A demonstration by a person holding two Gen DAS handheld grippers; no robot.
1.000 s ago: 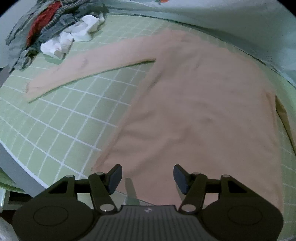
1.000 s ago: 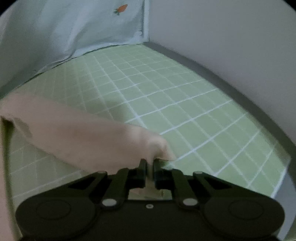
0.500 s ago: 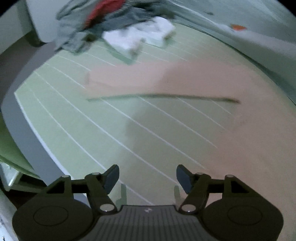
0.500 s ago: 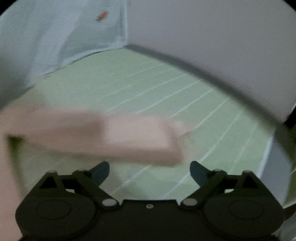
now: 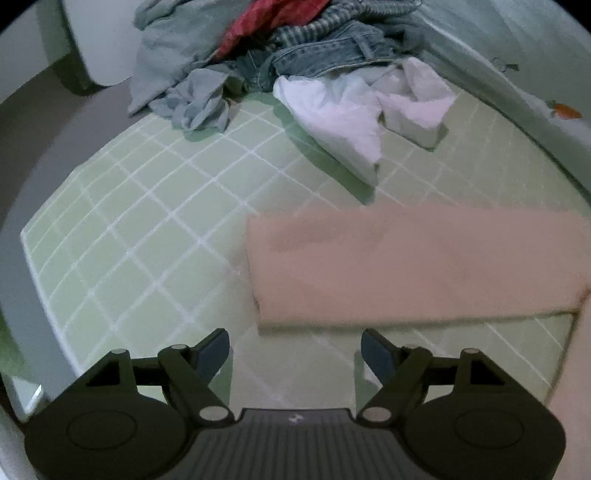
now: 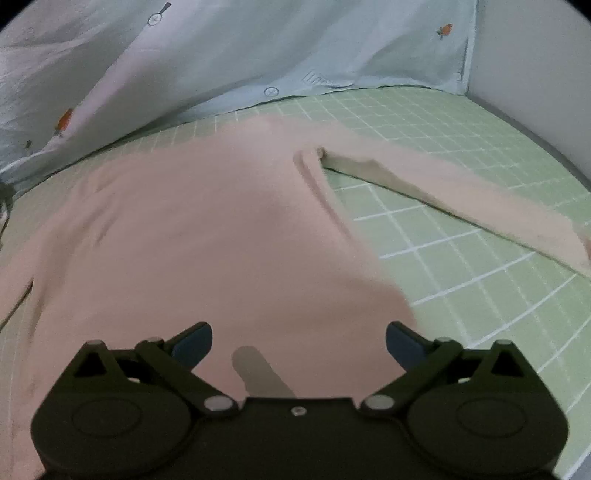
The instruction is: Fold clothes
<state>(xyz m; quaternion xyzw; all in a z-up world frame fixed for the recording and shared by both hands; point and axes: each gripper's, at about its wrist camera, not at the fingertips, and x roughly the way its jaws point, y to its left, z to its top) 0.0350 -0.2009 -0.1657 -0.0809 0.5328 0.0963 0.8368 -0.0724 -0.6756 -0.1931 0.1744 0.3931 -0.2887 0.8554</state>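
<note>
A pale pink long-sleeved top lies flat on a green checked sheet. In the left wrist view its left sleeve point(image 5: 417, 266) stretches across, cuff end just ahead of my left gripper point(image 5: 293, 349), which is open and empty above the sheet. In the right wrist view the top's body point(image 6: 192, 236) fills the middle and its right sleeve point(image 6: 480, 195) runs out to the right. My right gripper point(image 6: 299, 341) is open and empty over the body's lower part.
A heap of unfolded clothes lies at the far end: jeans point(image 5: 332, 51), a red garment point(image 5: 258, 22), grey cloth point(image 5: 199, 99) and a white garment point(image 5: 354, 110). A light blue carrot-print sheet point(image 6: 258, 55) rises behind. The bed's grey edge point(image 5: 22, 288) runs left.
My right gripper let go of the right sleeve, opened, and swung back over the top's body. My left gripper swung left from the body's hem to the left sleeve's cuff.
</note>
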